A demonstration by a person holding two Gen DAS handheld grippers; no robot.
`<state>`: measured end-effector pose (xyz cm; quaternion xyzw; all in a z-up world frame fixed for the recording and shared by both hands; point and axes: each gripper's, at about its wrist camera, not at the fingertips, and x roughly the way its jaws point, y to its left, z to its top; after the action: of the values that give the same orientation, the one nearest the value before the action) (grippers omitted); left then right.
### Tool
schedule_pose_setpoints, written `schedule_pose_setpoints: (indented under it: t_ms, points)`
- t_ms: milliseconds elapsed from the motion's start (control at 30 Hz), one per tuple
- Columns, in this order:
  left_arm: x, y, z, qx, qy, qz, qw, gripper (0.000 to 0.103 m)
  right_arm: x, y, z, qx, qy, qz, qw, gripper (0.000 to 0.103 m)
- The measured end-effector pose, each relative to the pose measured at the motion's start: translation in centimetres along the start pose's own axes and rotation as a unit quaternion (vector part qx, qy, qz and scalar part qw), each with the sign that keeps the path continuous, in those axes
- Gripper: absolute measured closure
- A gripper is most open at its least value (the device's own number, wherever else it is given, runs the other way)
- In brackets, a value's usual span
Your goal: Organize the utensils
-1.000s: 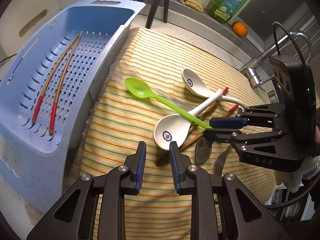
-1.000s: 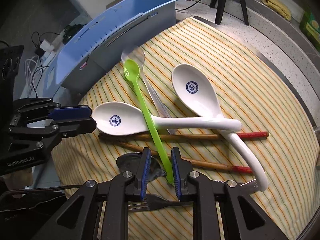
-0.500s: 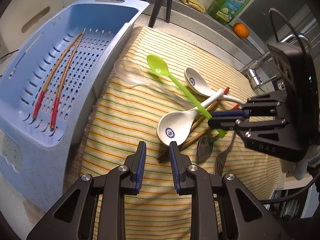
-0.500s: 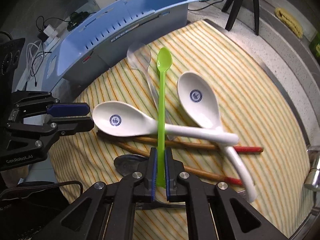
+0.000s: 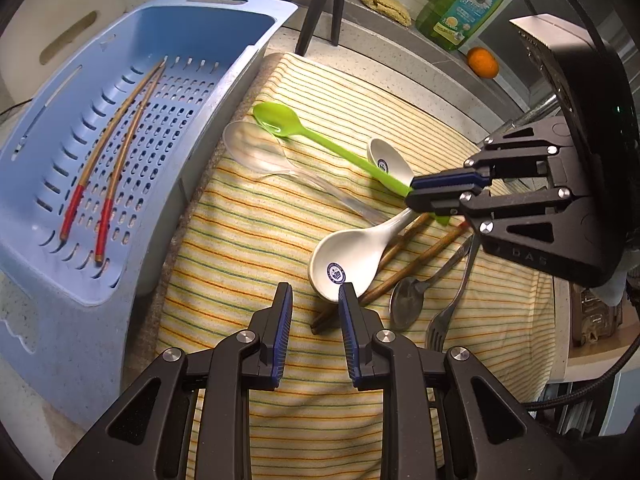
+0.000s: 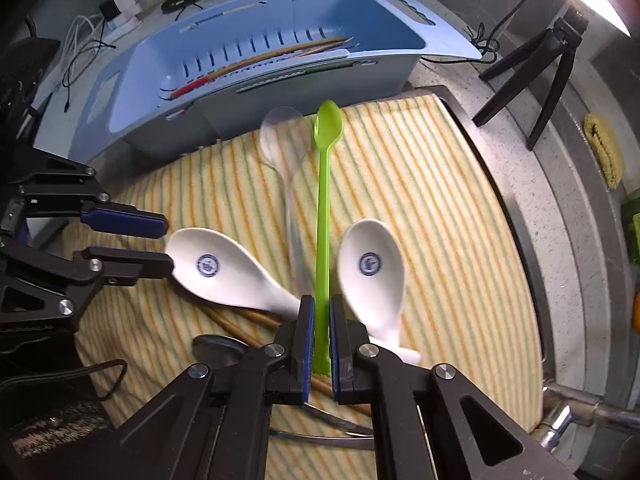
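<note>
My right gripper (image 6: 321,312) is shut on the handle of a green plastic spoon (image 6: 325,184), lifted above the striped cloth (image 6: 440,216), bowl end toward the blue basket (image 6: 132,92); both show in the left wrist view too, gripper (image 5: 416,198), spoon (image 5: 280,120). My left gripper (image 5: 313,300) is open and empty, beside a white ceramic spoon (image 5: 344,256). A second white spoon (image 6: 372,268), a clear spoon (image 5: 256,152), two red-tipped chopsticks (image 5: 424,252), a metal spoon (image 5: 406,300) and a fork (image 5: 444,320) lie on the cloth. Two chopsticks (image 5: 108,172) lie in the basket.
A black tripod (image 5: 320,4), a green soap bottle (image 5: 464,4), a sponge (image 5: 384,0) and an orange (image 5: 483,63) stand along the back ledge. A tap (image 6: 580,416) is at the right. Cables (image 6: 120,4) lie behind the basket.
My right gripper closed on the green spoon's handle, lifted it off the pile and swung its bowl toward the blue basket. My left gripper stayed open, almost still.
</note>
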<state>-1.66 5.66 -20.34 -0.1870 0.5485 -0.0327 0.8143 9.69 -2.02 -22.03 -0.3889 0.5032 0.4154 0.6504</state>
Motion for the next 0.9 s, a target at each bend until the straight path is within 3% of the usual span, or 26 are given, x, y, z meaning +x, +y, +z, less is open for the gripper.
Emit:
schedule_pose_setpoints:
  t_ms: [33, 100, 200, 267, 300, 400, 533, 767, 900]
  points:
    - [0.1, 0.0, 0.1, 0.000, 0.001, 0.000, 1.0000, 0.081, -0.2, -0.3, -0.1, 0.006, -0.001, -0.003, 1.000, 0.094]
    - [0.3, -0.2, 0.2, 0.002, 0.003, -0.001, 1.0000, 0.081, -0.9, -1.2, -0.5, 0.027, -0.012, 0.006, 1.000, 0.079]
    - [0.7, -0.4, 0.5, 0.005, 0.005, 0.001, 1.0000, 0.081, -2.0, -3.6, -2.1, 0.108, -0.035, 0.049, 0.992, 0.076]
    - [0.8, -0.5, 0.6, 0.007, 0.005, 0.004, 1.0000, 0.081, -2.7, -5.4, -3.9, 0.180, -0.059, 0.087, 0.978, 0.076]
    - [0.9, -0.6, 0.7, 0.007, 0.005, 0.006, 1.0000, 0.081, -2.8, -6.4, -5.4, 0.226, -0.074, 0.106, 0.965, 0.076]
    - [1.1, -0.4, 0.7, 0.007, 0.008, 0.007, 0.9999, 0.081, -2.7, -8.2, -8.6, 0.313, -0.104, 0.128, 0.935, 0.076]
    - [1.3, -0.4, 0.8, 0.014, 0.014, 0.011, 0.9997, 0.081, -2.6, -9.5, -10.1, 0.349, -0.121, 0.126, 0.921, 0.076]
    - [1.8, -1.1, 0.8, 0.028, 0.018, 0.018, 0.9993, 0.081, -2.4, -9.5, -6.2, 0.294, -0.126, 0.109, 0.941, 0.076]
    - [1.9, -1.2, 0.8, 0.035, 0.017, 0.023, 0.9990, 0.081, -0.9, -9.3, -3.9, 0.263, -0.109, 0.138, 0.949, 0.076]
